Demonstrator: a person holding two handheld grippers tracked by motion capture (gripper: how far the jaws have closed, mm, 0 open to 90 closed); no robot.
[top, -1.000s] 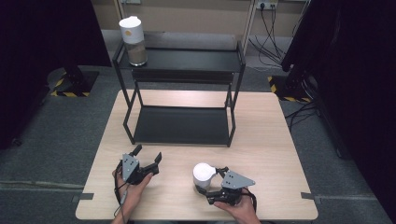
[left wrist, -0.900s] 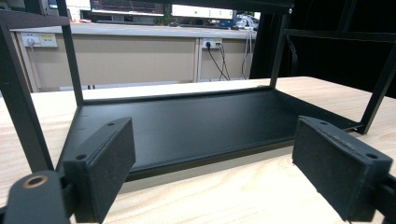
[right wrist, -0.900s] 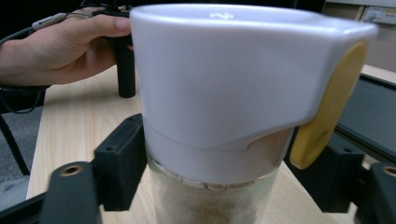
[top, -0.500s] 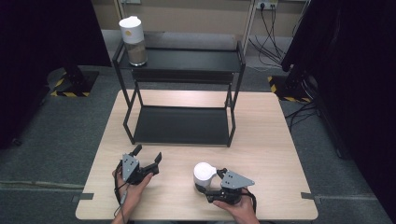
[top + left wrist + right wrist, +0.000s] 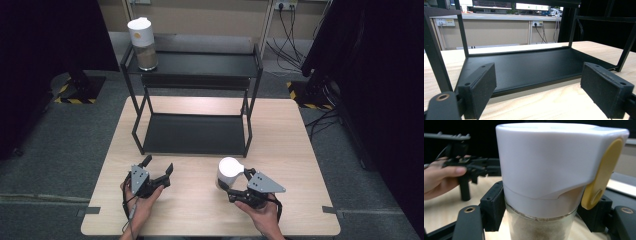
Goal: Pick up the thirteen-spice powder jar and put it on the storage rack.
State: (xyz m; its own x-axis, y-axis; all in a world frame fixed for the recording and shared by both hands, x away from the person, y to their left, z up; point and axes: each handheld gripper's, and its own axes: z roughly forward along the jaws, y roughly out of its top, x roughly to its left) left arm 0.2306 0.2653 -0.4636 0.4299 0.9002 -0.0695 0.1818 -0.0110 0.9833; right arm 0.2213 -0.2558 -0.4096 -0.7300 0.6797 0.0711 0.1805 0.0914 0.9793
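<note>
A glass jar (image 5: 229, 171) with a white lid and a yellow tab (image 5: 599, 182) stands near the table's front right, filled with sandy grains. My right gripper (image 5: 234, 181) is shut on the jar (image 5: 544, 170), its pads (image 5: 492, 205) pressed on the glass just under the lid. Whether the jar rests on the table I cannot tell. My left gripper (image 5: 159, 164) is open and empty at the front left. In the left gripper view my left gripper (image 5: 539, 87) faces the black rack's lower shelf (image 5: 529, 65).
A black two-tier rack (image 5: 192, 65) stands at the middle and back of the wooden table (image 5: 300, 150). A second white-lidded jar (image 5: 142, 42) sits on the left end of its top shelf. Cables and dark stands line the floor beyond.
My right gripper and the jar between its jaws have shifted slightly right and up in the high view. The left gripper has stayed in place.
</note>
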